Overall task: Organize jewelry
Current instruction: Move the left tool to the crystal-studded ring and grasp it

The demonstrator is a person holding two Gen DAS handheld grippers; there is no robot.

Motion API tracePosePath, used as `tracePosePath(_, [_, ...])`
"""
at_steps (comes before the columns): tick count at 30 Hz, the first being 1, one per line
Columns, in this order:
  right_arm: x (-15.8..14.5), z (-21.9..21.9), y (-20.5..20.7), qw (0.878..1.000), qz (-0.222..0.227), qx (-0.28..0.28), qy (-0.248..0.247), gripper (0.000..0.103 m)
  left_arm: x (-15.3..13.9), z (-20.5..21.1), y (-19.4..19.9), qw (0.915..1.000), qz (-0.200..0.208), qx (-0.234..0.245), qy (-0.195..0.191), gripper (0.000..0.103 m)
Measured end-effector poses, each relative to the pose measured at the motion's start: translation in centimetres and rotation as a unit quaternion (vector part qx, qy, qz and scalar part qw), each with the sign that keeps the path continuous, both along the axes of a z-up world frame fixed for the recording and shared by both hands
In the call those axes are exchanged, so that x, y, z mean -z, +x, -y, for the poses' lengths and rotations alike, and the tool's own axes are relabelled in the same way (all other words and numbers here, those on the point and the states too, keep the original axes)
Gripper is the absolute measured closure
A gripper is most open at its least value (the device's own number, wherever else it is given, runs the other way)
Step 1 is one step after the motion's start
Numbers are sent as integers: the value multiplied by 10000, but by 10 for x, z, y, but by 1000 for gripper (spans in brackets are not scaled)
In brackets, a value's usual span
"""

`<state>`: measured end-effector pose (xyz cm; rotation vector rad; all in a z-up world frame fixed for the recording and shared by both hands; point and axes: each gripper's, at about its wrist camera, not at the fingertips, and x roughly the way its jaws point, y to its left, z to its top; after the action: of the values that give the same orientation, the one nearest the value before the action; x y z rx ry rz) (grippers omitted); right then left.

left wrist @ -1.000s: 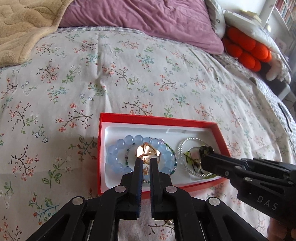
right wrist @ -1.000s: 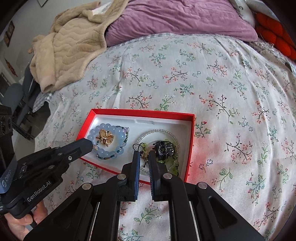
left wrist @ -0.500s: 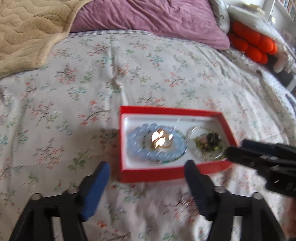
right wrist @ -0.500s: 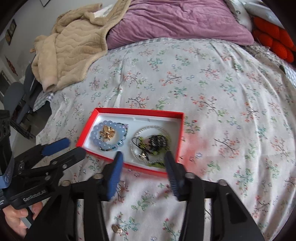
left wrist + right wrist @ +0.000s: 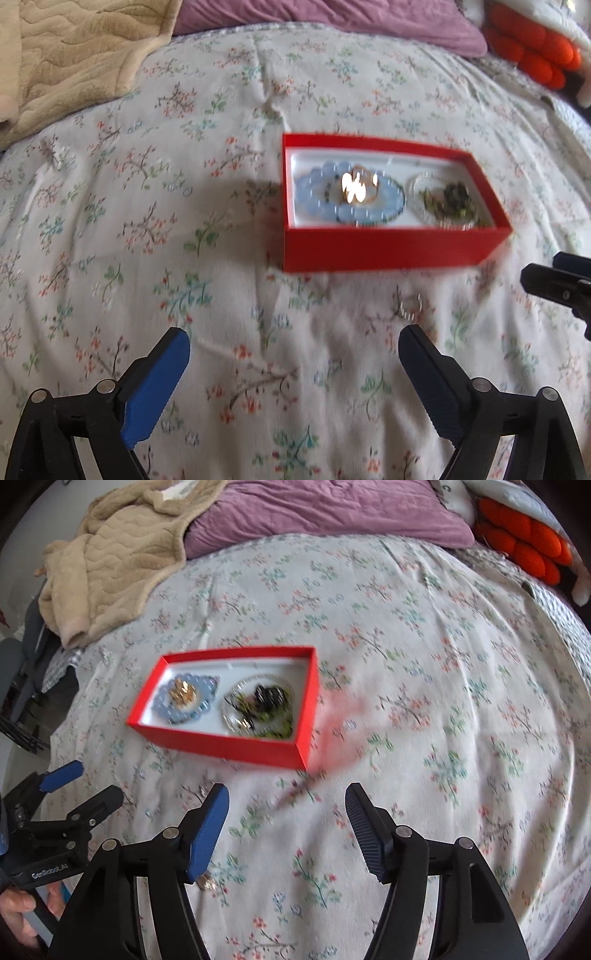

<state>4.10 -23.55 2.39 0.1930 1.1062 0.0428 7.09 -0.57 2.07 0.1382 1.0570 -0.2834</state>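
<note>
A red jewelry box (image 5: pixel 388 251) (image 5: pixel 229 744) lies on the floral bedspread. In it lie a blue bead bracelet (image 5: pixel 317 206) (image 5: pixel 212 686) around a gold piece (image 5: pixel 356 184) (image 5: pixel 183 694), and a clear bead bracelet (image 5: pixel 417 184) (image 5: pixel 231 716) with dark and green pieces. My left gripper (image 5: pixel 293 343) is open and empty, pulled back in front of the box. My right gripper (image 5: pixel 288 797) is open and empty, also in front of it. A small clear ring (image 5: pixel 410 306) lies on the bedspread near the box. A small gold piece (image 5: pixel 207 884) lies by my right gripper's left finger.
A beige blanket (image 5: pixel 110 554) lies at the far left of the bed. A purple pillow (image 5: pixel 325 513) is at the head. Orange cushions (image 5: pixel 524 542) sit at the far right. The bed's left edge drops off near the left gripper (image 5: pixel 66 805).
Both grippers went from shut over the box to wide open and drew back from it. The box now lies farther away in both views.
</note>
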Motion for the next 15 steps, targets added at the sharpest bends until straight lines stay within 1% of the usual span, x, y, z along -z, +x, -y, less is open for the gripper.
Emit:
tracePosePath(5, [9, 3, -12, 9995, -280, 82, -134, 33, 9, 2, -13, 9996, -136, -65, 232, 8])
tracePosePath(8, [13, 6, -18, 9990, -343, 128, -257, 33, 16, 4, -21, 9994, -185, -36, 295, 7])
tracePosePath(12, [18, 8, -27, 9982, -344, 167, -462, 32, 28, 8, -31, 9992, -306, 20, 268, 7])
tracePosePath(15, [26, 7, -31, 9976, -431, 86, -531, 32, 39, 12, -37, 9989, -393, 74, 244, 7])
